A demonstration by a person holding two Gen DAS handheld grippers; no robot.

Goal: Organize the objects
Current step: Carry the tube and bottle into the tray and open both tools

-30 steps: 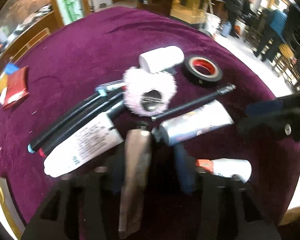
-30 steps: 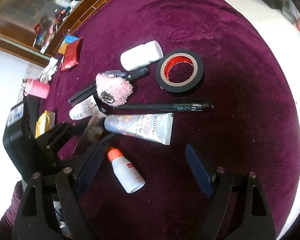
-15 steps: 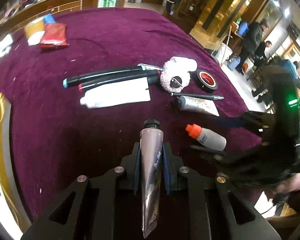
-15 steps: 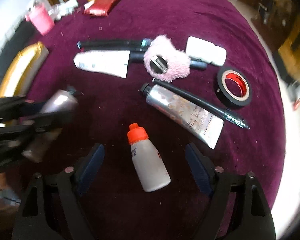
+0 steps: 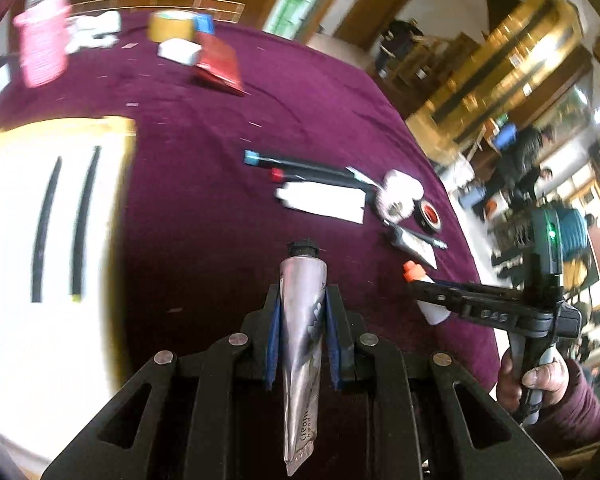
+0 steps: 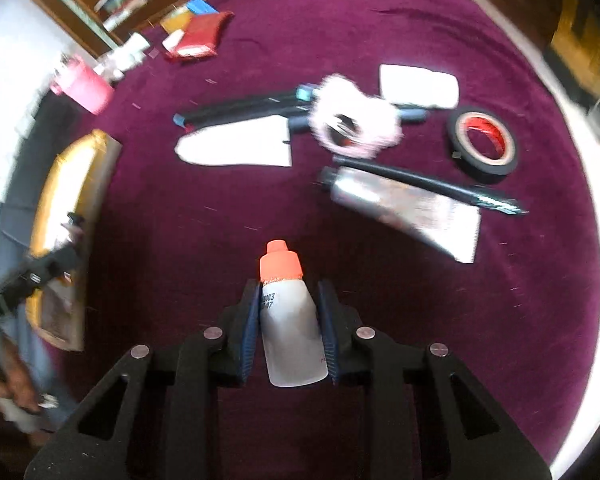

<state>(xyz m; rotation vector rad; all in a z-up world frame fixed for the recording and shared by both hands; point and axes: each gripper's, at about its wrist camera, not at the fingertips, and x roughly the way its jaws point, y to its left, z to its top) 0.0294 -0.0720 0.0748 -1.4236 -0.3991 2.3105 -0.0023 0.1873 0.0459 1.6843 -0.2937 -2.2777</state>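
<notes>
My left gripper [image 5: 302, 304] is shut on a silvery tube with a black cap [image 5: 303, 320], held off the purple tablecloth with the cap pointing away. My right gripper [image 6: 288, 312] points down at a small white bottle with an orange cap [image 6: 290, 332]. Its jaws are closing and the blue pads [image 6: 252, 320] touch both sides of the bottle. The left wrist view shows the same bottle [image 5: 430, 308] between the right gripper's fingers at the table's right edge. A white tray with a gold rim [image 5: 4, 240] lies to the left and holds two black sticks [image 5: 80, 216].
Further back lie a white tube [image 6: 240, 144], black markers [image 6: 240, 104], a pink fluffy item [image 6: 356, 124], a white container [image 6: 420, 84], a black tape roll [image 6: 482, 144], a silver tube [image 6: 412, 208] and a black pen [image 6: 420, 184]. A pink cup [image 6: 84, 88] and a red packet [image 6: 200, 36] sit at the far left.
My left gripper has carried the tube out of the pile and swung left toward the tray. My right gripper has moved over the bottle and its jaws have narrowed onto it.
</notes>
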